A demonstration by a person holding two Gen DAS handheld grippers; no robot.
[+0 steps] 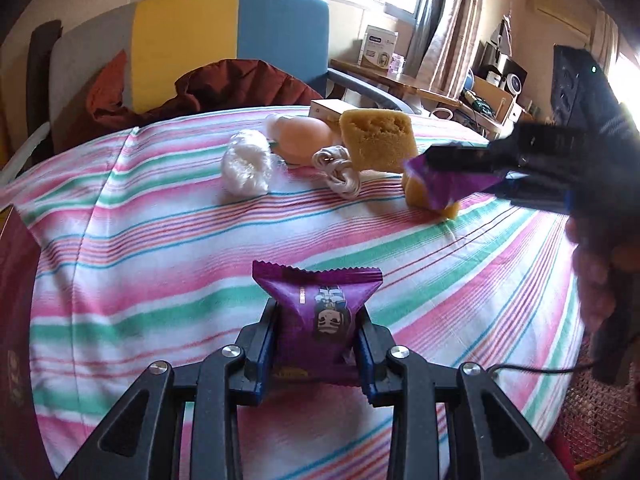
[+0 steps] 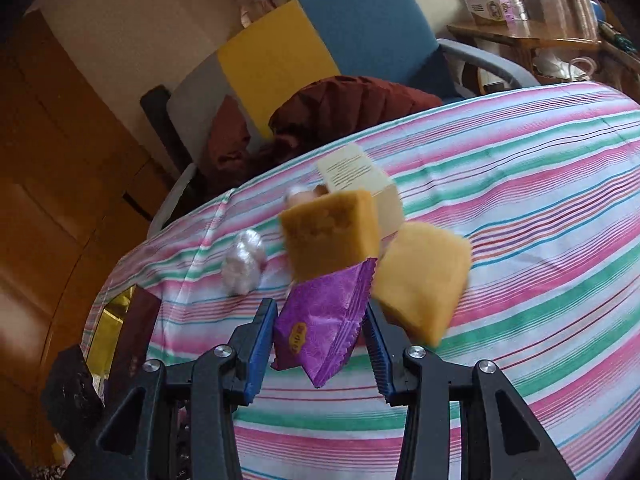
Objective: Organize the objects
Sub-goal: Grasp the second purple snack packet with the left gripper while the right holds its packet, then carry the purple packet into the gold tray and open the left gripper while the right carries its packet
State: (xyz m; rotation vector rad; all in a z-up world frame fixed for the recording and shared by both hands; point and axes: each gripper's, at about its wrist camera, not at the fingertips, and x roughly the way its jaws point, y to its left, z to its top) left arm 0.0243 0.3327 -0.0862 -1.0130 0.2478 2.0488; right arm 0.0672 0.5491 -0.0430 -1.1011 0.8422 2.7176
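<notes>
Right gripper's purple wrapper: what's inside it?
A yellow-brown cake block sticks out of the top of the purple wrapper, which the right gripper holds between its jaws. The wrapper covers the block's lower end, so any further contents can't be seen.

Striped woven cloth [image 1: 160,216] covers the surface. A glossy purple foil packet [image 1: 316,320] sits between matt black plastic fingers [image 1: 260,344]. At one o'clock, a porous, rough yellow sponge block [image 1: 376,140]; at eleven, crinkled clear plastic wrap [image 1: 246,162].

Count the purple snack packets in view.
2. One purple packet is clamped in the left gripper above the striped cloth; the other packet is clamped in the right gripper. More may lie hidden.
</notes>
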